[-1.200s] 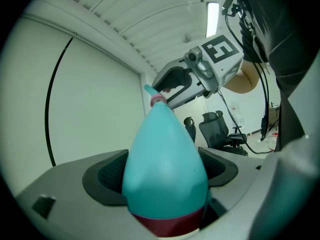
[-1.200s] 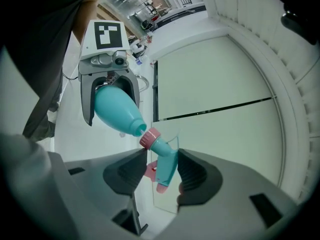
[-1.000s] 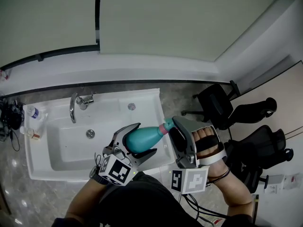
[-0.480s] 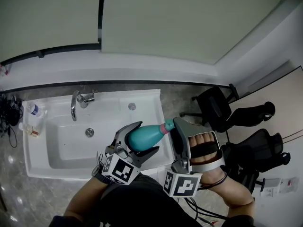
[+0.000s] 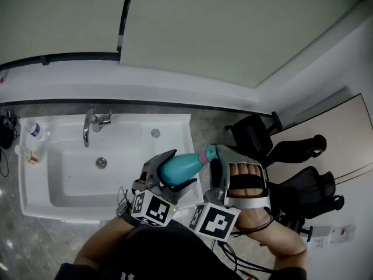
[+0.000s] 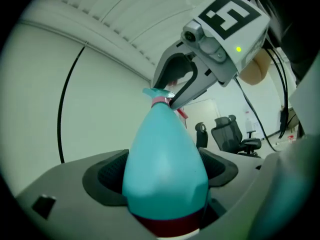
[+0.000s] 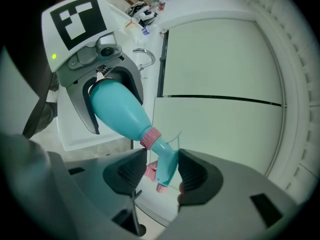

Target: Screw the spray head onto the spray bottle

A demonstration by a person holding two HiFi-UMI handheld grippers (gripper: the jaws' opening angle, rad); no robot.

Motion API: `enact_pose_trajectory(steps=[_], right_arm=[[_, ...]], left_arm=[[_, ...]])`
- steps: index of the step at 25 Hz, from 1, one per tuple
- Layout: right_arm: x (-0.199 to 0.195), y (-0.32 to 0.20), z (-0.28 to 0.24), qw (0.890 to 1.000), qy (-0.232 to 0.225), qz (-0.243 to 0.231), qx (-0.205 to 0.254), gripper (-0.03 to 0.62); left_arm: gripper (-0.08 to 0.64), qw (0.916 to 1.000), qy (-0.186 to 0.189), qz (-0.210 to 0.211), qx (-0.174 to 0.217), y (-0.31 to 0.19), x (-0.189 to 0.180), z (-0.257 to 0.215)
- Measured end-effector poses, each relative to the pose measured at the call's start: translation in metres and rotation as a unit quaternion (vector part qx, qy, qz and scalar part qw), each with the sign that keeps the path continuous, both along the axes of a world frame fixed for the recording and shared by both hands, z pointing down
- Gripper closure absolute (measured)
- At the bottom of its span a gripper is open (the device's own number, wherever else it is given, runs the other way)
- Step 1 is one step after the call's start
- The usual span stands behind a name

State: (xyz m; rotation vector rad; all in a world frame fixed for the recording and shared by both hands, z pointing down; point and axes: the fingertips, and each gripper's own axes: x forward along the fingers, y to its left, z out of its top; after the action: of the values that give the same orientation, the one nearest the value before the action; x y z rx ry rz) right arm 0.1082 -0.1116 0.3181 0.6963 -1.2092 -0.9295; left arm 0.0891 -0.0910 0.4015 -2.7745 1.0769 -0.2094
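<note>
A pale wall (image 5: 192, 34) fills the top of the head view, with a dark vertical seam running down it. Below it runs the grey counter (image 5: 207, 127), and a white sink (image 5: 35, 203) is set into the counter. Two black chairs (image 5: 256, 136) stand to the right, past the counter's end.

The left gripper (image 5: 183, 168) is held above the sink's front right corner. Its jaws are clamped on the wide body of the bottle (image 5: 179, 167); the left gripper view shows the pads on either side, near the dark red band at the base. The right gripper (image 5: 213, 156) meets it from the right, with the person's hand (image 5: 247, 182) strapped in behind it. Its jaws grasp the spray head (image 7: 165, 161), which sits squeezed between the two dark pads in the right gripper view.

The teal bottle is off the counter, held in the air roughly level, with its neck pointing right toward the right gripper. The teal spray head sits on the neck, with a pink collar (image 7: 150, 138) where the two join and a pink trigger below. A thin clear tube shows beside the head.

A chrome faucet (image 5: 88, 127) stands at the sink's back rim, with the drain (image 5: 101, 163) in the basin below it. A small clear bottle (image 5: 34, 130) stands on the counter at the sink's left.
</note>
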Motion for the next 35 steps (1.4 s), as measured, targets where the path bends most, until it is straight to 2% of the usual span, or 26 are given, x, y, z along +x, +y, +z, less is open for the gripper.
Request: enact_pose_trajectory(steps=[2,6,12,20,25,27,29,30,32,34,35], right_arm=[[0.000,0.000,-0.003,1.000,0.011,0.005,-0.004,0.403],[-0.004,0.003,-0.010,1.000,0.019,0.004,-0.014,0.403],[-0.009,0.008,-0.017,0.999,0.013,-0.003,-0.038,0.403],[-0.013,0.017,-0.037,0.996,-0.033,-0.018,-0.075,0.403],[-0.019,0.021,-0.038,0.992,-0.054,-0.033,-0.104,0.403],[-0.022,0.026,-0.044,0.988,-0.078,-0.039,-0.128,0.403],[-0.023,0.033,-0.053,0.974,-0.130,-0.045,-0.179,0.403],[-0.022,0.035,-0.057,0.961,-0.165,-0.050,-0.216,0.403],[-0.020,0.037,-0.063,0.925,-0.226,-0.068,-0.299,0.403],[-0.019,0.039,-0.062,0.890,-0.259,-0.087,-0.365,0.403],[-0.019,0.040,-0.058,0.878,-0.266,-0.092,-0.388,0.403]], left_arm=[[0.135,0.9999,-0.002,-0.006,0.013,-0.002,0.001,-0.003],[0.135,0.9993,0.034,0.003,0.016,-0.002,0.003,-0.010],[0.135,0.9971,0.061,0.024,0.037,-0.004,0.001,-0.016],[0.135,0.9931,0.091,0.044,0.060,0.000,-0.001,-0.038],[0.135,0.9915,0.104,0.055,0.057,0.001,0.000,-0.041],[0.135,0.9904,0.109,0.064,0.057,0.004,0.000,-0.042],[0.135,0.9893,0.110,0.078,0.057,0.008,0.001,-0.042],[0.135,0.9885,0.111,0.086,0.056,0.011,0.001,-0.042],[0.135,0.9869,0.112,0.105,0.051,0.015,0.001,-0.043],[0.135,0.9848,0.117,0.122,0.041,0.018,0.001,-0.042],[0.135,0.9833,0.122,0.130,0.036,0.020,0.002,-0.042]])
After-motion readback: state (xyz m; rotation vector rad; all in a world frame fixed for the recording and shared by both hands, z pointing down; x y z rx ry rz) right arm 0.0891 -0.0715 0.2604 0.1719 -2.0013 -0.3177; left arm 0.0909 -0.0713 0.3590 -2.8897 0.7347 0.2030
